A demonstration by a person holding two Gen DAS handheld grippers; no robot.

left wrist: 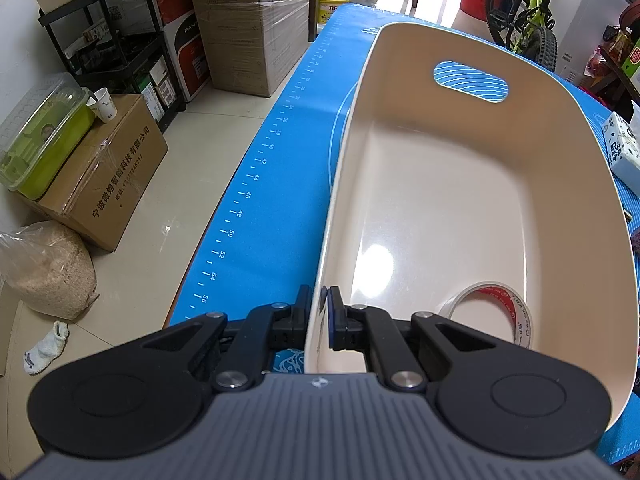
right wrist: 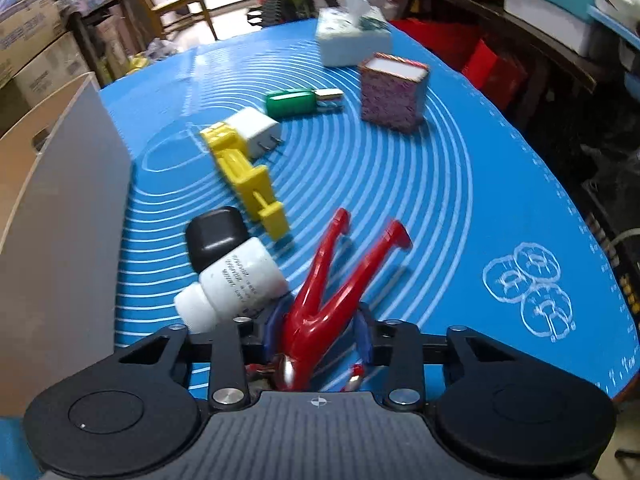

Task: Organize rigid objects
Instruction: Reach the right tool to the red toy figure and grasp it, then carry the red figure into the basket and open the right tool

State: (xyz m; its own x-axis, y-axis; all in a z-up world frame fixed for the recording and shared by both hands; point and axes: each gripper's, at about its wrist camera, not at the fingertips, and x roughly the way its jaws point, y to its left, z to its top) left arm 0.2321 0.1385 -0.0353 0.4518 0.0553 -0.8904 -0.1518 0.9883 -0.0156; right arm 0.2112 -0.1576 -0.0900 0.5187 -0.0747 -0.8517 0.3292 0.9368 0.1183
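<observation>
The right tongs point(right wrist: 318, 330) clamp the red figure point(right wrist: 320, 308) at its torso, legs pointing straight ahead; the left tongs point(left wrist: 320, 308) pinch the bin point(left wrist: 460, 208) rim.

My left gripper point(left wrist: 320, 312) and right gripper point(right wrist: 318, 332): black linkage arms, silver screws, blue pads, ribbed grey housing with a crosshair mark.

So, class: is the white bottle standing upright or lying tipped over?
Tipped over: the white bottle lies on its side on the blue mat, cap towards the camera.
</observation>
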